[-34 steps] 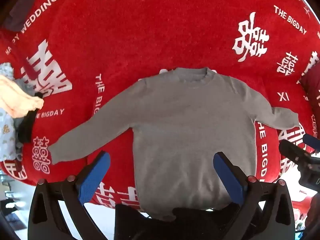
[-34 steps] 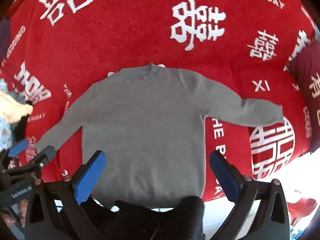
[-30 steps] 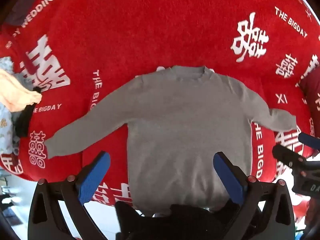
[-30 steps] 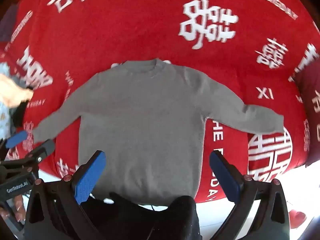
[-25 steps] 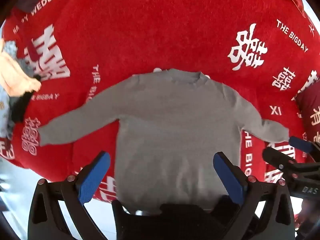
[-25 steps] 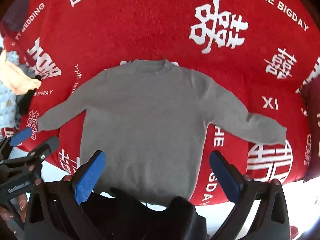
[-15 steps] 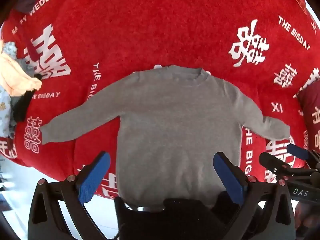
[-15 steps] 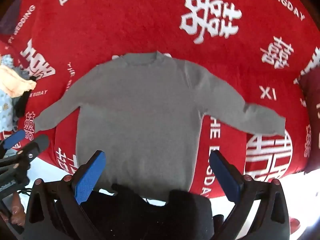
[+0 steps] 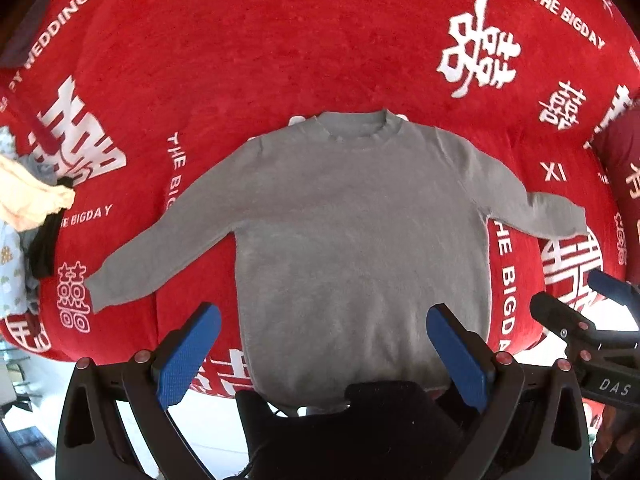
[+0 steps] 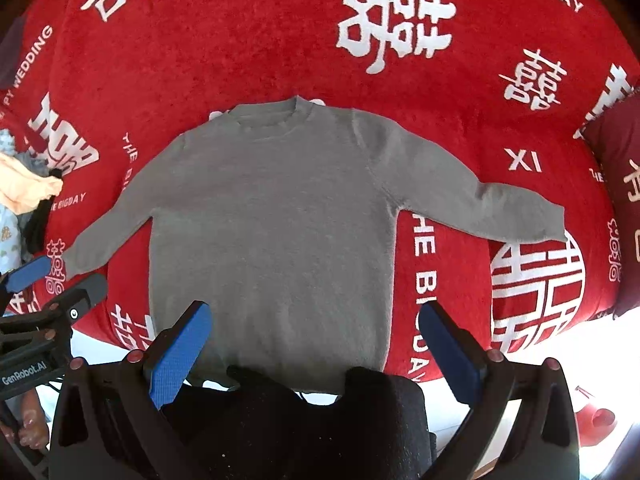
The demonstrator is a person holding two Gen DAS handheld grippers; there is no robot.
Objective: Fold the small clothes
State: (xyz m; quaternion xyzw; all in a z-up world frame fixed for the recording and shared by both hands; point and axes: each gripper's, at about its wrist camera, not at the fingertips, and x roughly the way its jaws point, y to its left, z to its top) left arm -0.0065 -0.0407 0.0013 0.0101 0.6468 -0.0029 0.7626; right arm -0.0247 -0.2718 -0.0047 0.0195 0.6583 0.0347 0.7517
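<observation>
A small grey sweater (image 9: 352,232) lies flat and face up on a red blanket (image 9: 280,48), both sleeves spread out, collar at the far side; it also shows in the right wrist view (image 10: 276,216). My left gripper (image 9: 320,348) is open and empty, hovering above the sweater's hem. My right gripper (image 10: 316,340) is open and empty, also above the hem. Each gripper shows at the edge of the other's view: the right gripper (image 9: 592,300) and the left gripper (image 10: 52,280).
A pile of other clothes (image 9: 28,216) lies at the blanket's left edge, also in the right wrist view (image 10: 24,196). A dark red cushion (image 10: 616,184) sits at the right. The blanket's near edge (image 9: 120,364) drops to a bright floor.
Both grippers have shifted slightly over the sweater, staying open above its hem. The sweater has not moved.
</observation>
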